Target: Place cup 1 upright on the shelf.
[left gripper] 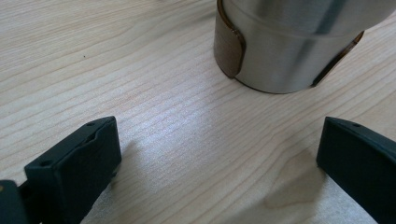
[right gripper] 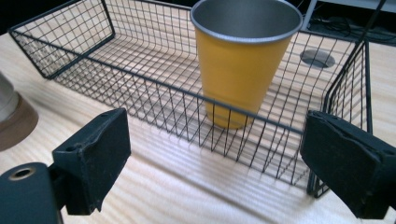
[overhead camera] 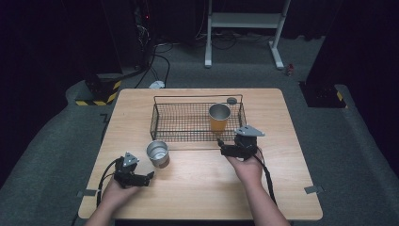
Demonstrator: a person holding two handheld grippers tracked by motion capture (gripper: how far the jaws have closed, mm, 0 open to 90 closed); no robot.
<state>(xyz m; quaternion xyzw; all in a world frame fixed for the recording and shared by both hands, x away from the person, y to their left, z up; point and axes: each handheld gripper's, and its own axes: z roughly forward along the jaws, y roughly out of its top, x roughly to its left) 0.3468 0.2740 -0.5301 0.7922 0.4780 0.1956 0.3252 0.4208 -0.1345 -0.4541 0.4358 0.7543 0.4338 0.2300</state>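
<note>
Down on the wooden table (overhead camera: 197, 183) a steel cup (overhead camera: 157, 153) stands upright, mouth up and long axis vertical, just in front of the near left corner of a wire basket (overhead camera: 162, 123). Its base carries a brown band, seen close in the left gripper view, where the cup (left gripper: 289, 46) rises at the top of the frame, ahead of the jaws and a little toward the right one. The left gripper (overhead camera: 149, 176) lies low near the table's front left, held in the person's left hand (overhead camera: 117, 190), and points toward the cup from just beside it; its jaws stand wide apart with only bare wood between them, touching nothing. A yellow cup (overhead camera: 219, 117) with a grey metal inside stands upright in the basket's right part, mouth up, axis vertical, tapering toward its foot. The right gripper (overhead camera: 220, 143) sits just outside the basket's near wall, held in the right hand (overhead camera: 247, 167), and faces that wall; its jaws are spread wide and grip nothing. In the right gripper view the yellow cup (right gripper: 243, 60) stands behind the basket (right gripper: 140, 98) wire, roughly centred between the jaws but well beyond them.
</note>
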